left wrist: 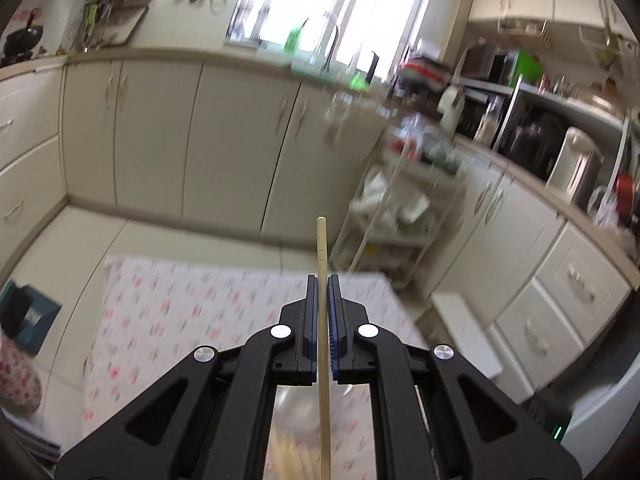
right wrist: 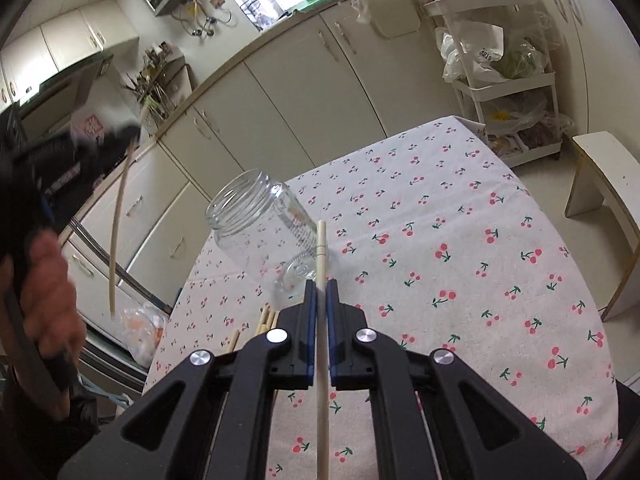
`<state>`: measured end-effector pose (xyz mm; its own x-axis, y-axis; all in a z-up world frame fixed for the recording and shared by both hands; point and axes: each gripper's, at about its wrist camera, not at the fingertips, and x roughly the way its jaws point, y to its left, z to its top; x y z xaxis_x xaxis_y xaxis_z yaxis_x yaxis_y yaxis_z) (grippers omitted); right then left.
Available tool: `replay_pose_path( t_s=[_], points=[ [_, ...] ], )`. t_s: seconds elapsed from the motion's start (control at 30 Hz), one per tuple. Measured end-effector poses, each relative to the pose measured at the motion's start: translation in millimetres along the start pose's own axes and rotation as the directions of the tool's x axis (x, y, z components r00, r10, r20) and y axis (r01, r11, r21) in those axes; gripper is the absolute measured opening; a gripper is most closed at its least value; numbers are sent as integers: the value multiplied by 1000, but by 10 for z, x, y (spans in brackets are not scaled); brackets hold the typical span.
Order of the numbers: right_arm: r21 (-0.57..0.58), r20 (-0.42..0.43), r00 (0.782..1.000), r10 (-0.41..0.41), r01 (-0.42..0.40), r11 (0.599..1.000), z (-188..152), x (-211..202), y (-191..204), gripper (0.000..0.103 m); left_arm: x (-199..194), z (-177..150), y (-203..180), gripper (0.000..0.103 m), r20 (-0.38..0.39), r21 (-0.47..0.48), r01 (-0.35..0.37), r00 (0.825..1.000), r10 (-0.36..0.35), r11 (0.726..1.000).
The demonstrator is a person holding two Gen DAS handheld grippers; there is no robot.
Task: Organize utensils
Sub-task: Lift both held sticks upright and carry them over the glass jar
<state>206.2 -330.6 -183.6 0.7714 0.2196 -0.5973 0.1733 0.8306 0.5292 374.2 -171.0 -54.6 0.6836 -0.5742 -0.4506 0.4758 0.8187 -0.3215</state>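
Note:
My left gripper [left wrist: 322, 280] is shut on a wooden chopstick [left wrist: 321, 248] that points forward, held high over the cherry-print tablecloth [left wrist: 192, 312]. My right gripper [right wrist: 321, 284] is shut on another wooden chopstick [right wrist: 321, 248], its tip just in front of a clear glass jar [right wrist: 260, 228] standing on the tablecloth [right wrist: 460, 240]. Several more chopsticks [right wrist: 266, 320] lie on the cloth left of the right gripper. In the right wrist view the left gripper [right wrist: 60, 164] is raised at the far left with its chopstick [right wrist: 118, 220] hanging down.
Kitchen cabinets [right wrist: 304, 80] run behind the table. A white rolling cart [right wrist: 512, 72] with bags stands at the far right, and a wooden stool [right wrist: 608, 184] beside it. A blue box [left wrist: 28, 316] sits at the left in the left wrist view.

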Motion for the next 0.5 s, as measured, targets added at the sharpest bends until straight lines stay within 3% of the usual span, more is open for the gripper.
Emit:
replay_pose_path(
  t_s=[0.1, 0.27, 0.5],
  points=[
    [10, 13, 1000, 14, -14, 1000, -11, 10, -41, 6, 64, 187, -126, 5, 69, -12, -1, 998, 2, 1000],
    [18, 32, 999, 27, -28, 999, -28, 29, -80, 6, 375, 344, -131, 5, 158, -68, -54, 985, 64, 996],
    [36, 30, 999, 34, -35, 999, -42, 75, -155, 6, 760, 204, -18, 5, 200, -80, -146, 967, 159, 986]
  ],
)
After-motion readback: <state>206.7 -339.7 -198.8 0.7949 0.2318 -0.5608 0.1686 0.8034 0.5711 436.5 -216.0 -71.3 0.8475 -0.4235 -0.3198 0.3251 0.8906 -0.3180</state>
